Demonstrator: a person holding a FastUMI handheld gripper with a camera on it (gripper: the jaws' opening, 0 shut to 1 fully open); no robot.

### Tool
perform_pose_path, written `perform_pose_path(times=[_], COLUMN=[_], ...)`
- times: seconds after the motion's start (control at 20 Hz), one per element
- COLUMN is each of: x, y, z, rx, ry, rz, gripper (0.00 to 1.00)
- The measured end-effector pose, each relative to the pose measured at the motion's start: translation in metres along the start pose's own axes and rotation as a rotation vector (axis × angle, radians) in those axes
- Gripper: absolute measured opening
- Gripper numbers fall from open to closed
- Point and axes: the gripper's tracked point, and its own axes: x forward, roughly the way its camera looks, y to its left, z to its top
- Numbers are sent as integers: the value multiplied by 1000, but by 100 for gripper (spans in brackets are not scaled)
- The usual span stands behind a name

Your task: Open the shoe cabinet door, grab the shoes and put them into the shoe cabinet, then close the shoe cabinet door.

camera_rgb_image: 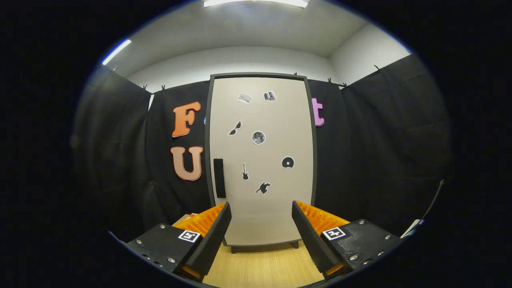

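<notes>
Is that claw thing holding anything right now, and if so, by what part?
Nothing is held. The gripper has its jaws spread wide with only bare gap between them, and the shoe cabinet door stands shut beyond them.

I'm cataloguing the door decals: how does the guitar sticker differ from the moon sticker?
The guitar sticker is a slim, upright black silhouette; the moon sticker is a round grey disc with a pale rim. The guitar sits lower, nearer the black handle; the moon sits higher, near the door's middle. Both are stuck on the closed shoe cabinet door, beyond the open fingers of the hand-held gripper.
</notes>
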Motion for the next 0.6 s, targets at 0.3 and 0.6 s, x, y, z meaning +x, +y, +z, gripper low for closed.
perform_pose_path(times=[0.3, 0.6], x=[-17, -26], y=[-3, -4], z=[-7, -5], rx=[0, 7], ry=[13, 16], rz=[-5, -1], gripper=[95, 95])
